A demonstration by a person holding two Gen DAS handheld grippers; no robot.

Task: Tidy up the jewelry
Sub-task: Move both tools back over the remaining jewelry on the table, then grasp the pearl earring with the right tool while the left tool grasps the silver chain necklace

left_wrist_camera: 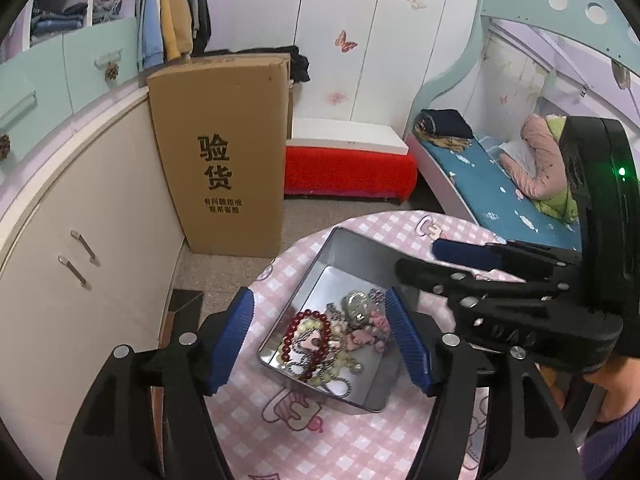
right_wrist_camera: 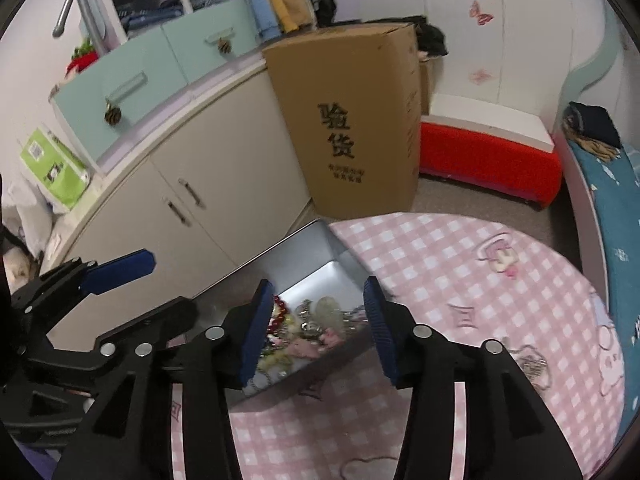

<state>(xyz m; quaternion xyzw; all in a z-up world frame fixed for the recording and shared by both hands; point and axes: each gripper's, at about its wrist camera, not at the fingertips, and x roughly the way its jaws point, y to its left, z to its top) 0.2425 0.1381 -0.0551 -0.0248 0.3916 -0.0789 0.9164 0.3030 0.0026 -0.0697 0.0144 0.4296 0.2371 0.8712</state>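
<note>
Both claws hang wide and empty over the tin.

The left claw (left_wrist_camera: 320, 336) and right claw (right_wrist_camera: 316, 328) each frame the jewelry (left_wrist_camera: 332, 332), a tangle of beads and chains heaped in the tin (left_wrist_camera: 344, 248) on the pink checked surface (left_wrist_camera: 312, 452), likely poised above so either can pick a piece out.

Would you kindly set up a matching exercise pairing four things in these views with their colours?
Things:
1. tin
2. bead bracelet
3. cardboard box
4. claw pads

Colours:
A. brown
B. blue
C. silver
D. dark red

Pairs: 1-C, 2-D, 3-A, 4-B
</note>
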